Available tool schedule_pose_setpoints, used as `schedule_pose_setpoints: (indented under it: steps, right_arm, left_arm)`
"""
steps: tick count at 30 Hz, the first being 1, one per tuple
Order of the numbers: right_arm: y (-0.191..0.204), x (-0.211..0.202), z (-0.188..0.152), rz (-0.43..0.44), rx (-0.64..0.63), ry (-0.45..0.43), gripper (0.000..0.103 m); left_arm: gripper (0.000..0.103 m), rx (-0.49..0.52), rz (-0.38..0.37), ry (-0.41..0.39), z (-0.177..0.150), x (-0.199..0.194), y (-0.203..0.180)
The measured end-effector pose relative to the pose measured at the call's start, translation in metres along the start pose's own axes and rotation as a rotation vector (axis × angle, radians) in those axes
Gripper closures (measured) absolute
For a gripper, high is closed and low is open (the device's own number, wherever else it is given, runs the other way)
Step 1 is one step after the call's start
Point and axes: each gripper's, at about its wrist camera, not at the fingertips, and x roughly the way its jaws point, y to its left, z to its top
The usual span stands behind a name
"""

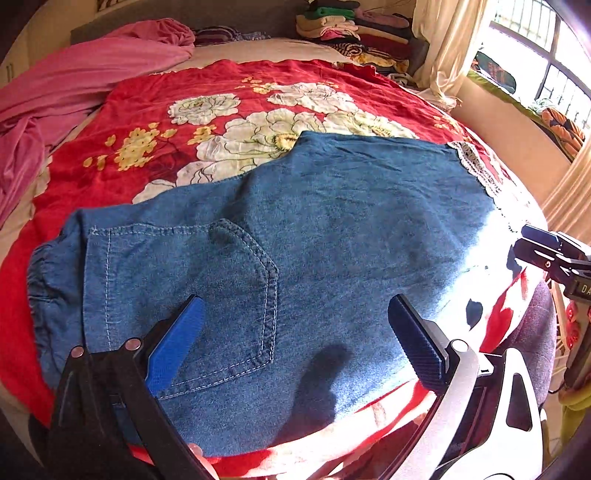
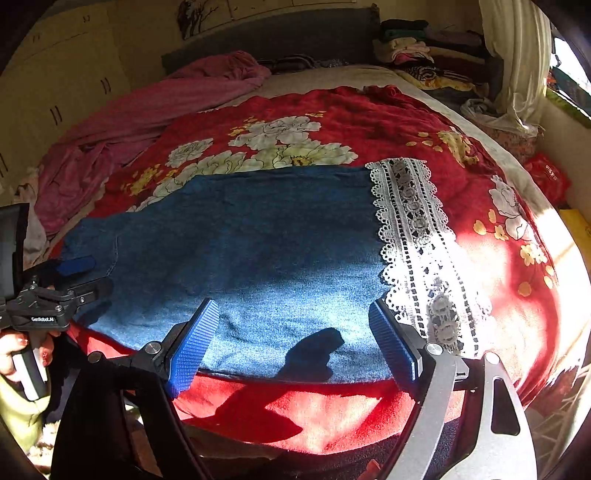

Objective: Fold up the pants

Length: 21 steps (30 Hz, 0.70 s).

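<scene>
Blue denim pants [image 1: 332, 221] lie folded flat on the red floral blanket [image 1: 177, 81], back pocket [image 1: 221, 295] facing up at the waist end. In the right wrist view the pants [image 2: 258, 229] end in a white lace hem [image 2: 417, 229] on the right. My left gripper [image 1: 297, 301] hovers open over the pocket area with nothing between its blue pads. Over the near edge of the pants beside the lace, my right gripper [image 2: 292, 303] is open and holds nothing. Each gripper shows in the other's view: the right gripper [image 1: 554, 254] and the left gripper [image 2: 74, 273], held by a hand [image 2: 14, 350].
A crumpled pink sheet [image 1: 74, 74] lies along the bed's left side. Stacked folded clothes [image 1: 351, 26] sit at the headboard on the right, next to a cream curtain [image 1: 443, 44] and a window [image 1: 546, 48]. Strong sunlight falls across the bed's near right part.
</scene>
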Motion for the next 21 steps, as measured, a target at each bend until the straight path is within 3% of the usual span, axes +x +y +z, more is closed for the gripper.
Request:
schedule_pose_setpoints:
  steps: [3, 7, 12, 21]
  right_arm:
    - [-0.01, 0.022, -0.009, -0.016, 0.014, 0.061, 0.018]
    - [-0.006, 0.022, -0.012, -0.027, -0.015, 0.043, 0.018]
    - [-0.022, -0.015, -0.013, 0.06, 0.091, -0.048, 0.018]
    - [-0.065, -0.061, -0.029, -0.02, 0.215, -0.14, 0.011]
  left_arm:
    - [0.01, 0.028, 0.022, 0.02, -0.008, 0.012, 0.0]
    - [0.01, 0.052, 0.048, 0.008, -0.011, 0.013, -0.003]
    - [0.01, 0.011, -0.017, 0.008, -0.001, -0.003, -0.005]
    - [0.01, 0.139, -0.051, -0.049, 0.045, -0.017, -0.049]
